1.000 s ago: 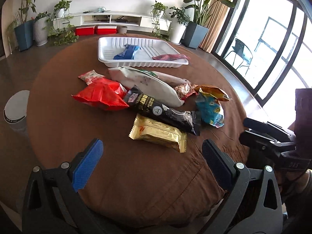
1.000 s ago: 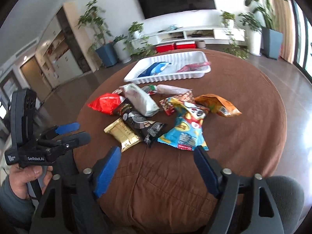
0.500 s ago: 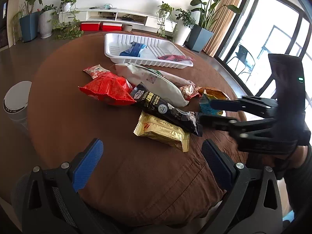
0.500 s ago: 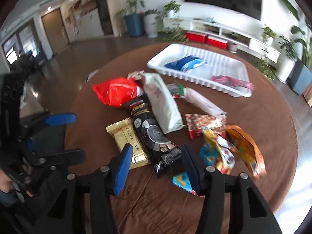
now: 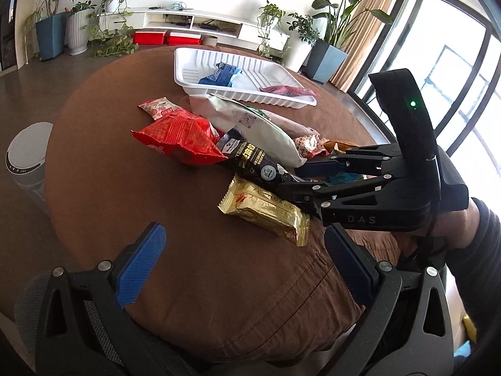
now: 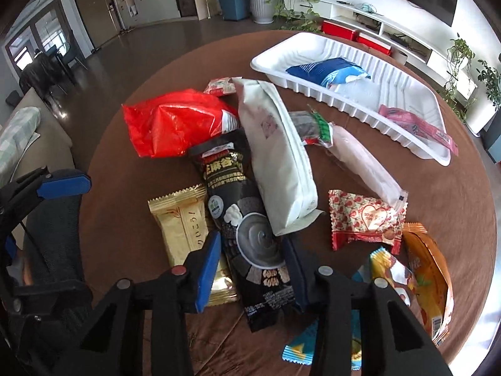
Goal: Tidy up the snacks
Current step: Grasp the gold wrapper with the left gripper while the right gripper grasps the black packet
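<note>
Snack packets lie heaped on a round brown table. A black cereal packet [image 6: 247, 219] lies lengthwise between the pads of my right gripper [image 6: 250, 263]; its jaws are partly closed around the packet's lower end, and contact is not clear. The right gripper also shows in the left wrist view [image 5: 291, 181], over the black packet [image 5: 250, 159]. My left gripper [image 5: 244, 263] is open and empty, near the front edge, below a gold packet [image 5: 266, 211]. The white tray [image 6: 313, 44] holds a blue packet [image 6: 325, 70] and a pink bar [image 6: 416, 125].
Around the black packet lie a red bag [image 6: 175, 122], a long white bag [image 6: 275, 153], a gold packet [image 6: 184, 222], a pale sausage-shaped pack [image 6: 363, 163], a red heart-print packet [image 6: 366, 219], an orange bag [image 6: 429, 279] and a blue-yellow packet [image 6: 385, 269]. A white bin [image 5: 25, 153] stands left.
My right gripper has moved forward and down over the heap and its jaws have narrowed around the black packet. My left gripper has stayed open near the front edge.
</note>
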`<action>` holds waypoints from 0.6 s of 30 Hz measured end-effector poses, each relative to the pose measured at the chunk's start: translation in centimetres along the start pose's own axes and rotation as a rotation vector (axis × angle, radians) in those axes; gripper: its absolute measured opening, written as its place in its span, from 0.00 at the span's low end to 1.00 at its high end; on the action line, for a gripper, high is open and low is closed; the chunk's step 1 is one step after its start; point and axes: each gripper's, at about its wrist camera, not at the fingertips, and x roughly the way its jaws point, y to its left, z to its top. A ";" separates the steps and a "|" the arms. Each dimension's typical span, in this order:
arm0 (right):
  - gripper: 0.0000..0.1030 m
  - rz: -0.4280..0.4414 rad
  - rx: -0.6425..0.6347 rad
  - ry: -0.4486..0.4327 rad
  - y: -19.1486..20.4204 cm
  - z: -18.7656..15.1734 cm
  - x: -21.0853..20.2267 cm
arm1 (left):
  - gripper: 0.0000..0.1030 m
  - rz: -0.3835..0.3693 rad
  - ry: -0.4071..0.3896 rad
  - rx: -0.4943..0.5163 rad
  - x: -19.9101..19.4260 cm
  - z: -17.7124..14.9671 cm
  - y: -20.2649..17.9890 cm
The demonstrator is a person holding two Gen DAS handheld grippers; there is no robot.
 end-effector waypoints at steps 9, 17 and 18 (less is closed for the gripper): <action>0.41 0.040 0.102 0.029 0.1 -2.7 -1.0 | 1.00 0.050 0.044 0.006 2.0 0.5 -0.3; 0.43 0.042 0.239 0.014 0.5 -6.6 -2.6 | 1.00 0.106 0.097 0.019 5.2 1.7 -0.9; 0.44 0.035 0.255 0.006 0.3 -6.9 -2.9 | 0.99 0.117 0.103 0.025 5.6 1.9 -1.0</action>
